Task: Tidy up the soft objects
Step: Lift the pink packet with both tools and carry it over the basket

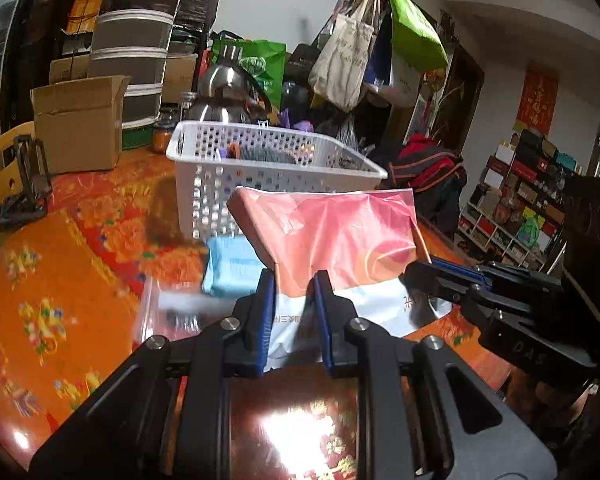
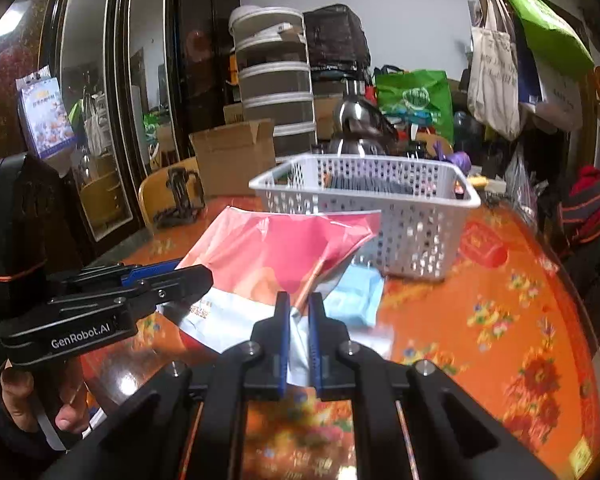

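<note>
Cluttered orange floral tablecloth (image 2: 500,300), and you've got both grippers, left gripper (image 1: 295,280) and right gripper (image 2: 299,304), clamped on the pink-and-white plastic bag (image 1: 332,232), lifted just in front of the white perforated basket (image 1: 220,184). That thin film could slip or snag the basket's rim.

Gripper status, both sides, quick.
Left gripper: shut on the pink-and-white plastic bag.
Right gripper: shut on the same bag's edge.
</note>
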